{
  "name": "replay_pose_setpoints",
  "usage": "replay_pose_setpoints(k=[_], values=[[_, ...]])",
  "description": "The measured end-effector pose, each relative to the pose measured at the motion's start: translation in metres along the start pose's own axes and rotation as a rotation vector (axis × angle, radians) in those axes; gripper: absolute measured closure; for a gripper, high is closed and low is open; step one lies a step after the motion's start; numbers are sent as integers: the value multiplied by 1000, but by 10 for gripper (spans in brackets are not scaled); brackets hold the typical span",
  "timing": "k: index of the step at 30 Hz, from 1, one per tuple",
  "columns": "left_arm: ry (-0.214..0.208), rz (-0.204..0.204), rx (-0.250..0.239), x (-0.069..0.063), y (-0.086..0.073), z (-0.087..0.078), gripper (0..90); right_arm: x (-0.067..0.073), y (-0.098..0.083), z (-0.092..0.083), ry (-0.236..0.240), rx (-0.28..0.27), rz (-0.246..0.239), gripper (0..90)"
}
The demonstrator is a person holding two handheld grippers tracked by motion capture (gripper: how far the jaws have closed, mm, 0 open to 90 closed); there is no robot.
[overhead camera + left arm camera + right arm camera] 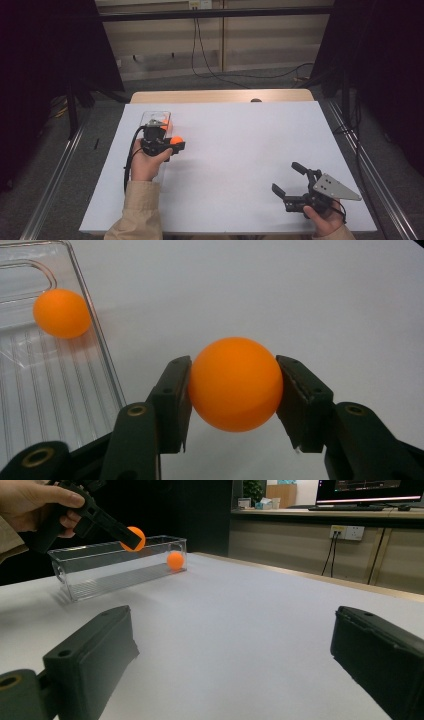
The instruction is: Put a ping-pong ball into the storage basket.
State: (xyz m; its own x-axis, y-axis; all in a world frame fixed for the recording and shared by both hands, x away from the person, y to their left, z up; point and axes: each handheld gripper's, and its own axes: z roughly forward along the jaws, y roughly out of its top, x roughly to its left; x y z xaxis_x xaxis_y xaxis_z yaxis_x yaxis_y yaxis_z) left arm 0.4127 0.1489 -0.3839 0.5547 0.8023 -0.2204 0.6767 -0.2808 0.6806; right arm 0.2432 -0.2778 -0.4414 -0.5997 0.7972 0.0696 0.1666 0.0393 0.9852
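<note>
White board covers the table (240,165), whose pale wooden edge shows at twelve o'clock in the high view, and beyond it lie grey floor, trailing black cables and beige wall panels, with dark curtains at nine and three o'clock. At about ten o'clock on the board sits a clear plastic bin (150,120), ribbed along its floor, with one orange ping-pong ball (61,313) already resting in its far end. The left gripper (234,390) is clamped on a second orange ball (235,384), a black pad pressed to either side of it, and carries it just beside the bin's long wall, at about four o'clock from the bin's middle in the high view. The ball is pinched across its widest part, which likely keeps so round and light a thing from squirting out, and the hand is probably placed to lift it over the rim and drop it beside the first. The right gripper (296,182) waits well apart at five o'clock near the board's near edge, its jaws spread wide with nothing between them, pointing toward the bin, apparently parked out of the way. The right gripper view looks across the bare board to a desk with a monitor and a wall socket behind.
</note>
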Motion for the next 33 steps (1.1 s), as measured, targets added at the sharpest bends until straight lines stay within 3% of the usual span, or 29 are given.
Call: replay_pose_setpoints(k=[33], values=[[15, -7, -14, 8, 0, -10, 508, 0, 0, 0, 3, 2, 2, 30]])
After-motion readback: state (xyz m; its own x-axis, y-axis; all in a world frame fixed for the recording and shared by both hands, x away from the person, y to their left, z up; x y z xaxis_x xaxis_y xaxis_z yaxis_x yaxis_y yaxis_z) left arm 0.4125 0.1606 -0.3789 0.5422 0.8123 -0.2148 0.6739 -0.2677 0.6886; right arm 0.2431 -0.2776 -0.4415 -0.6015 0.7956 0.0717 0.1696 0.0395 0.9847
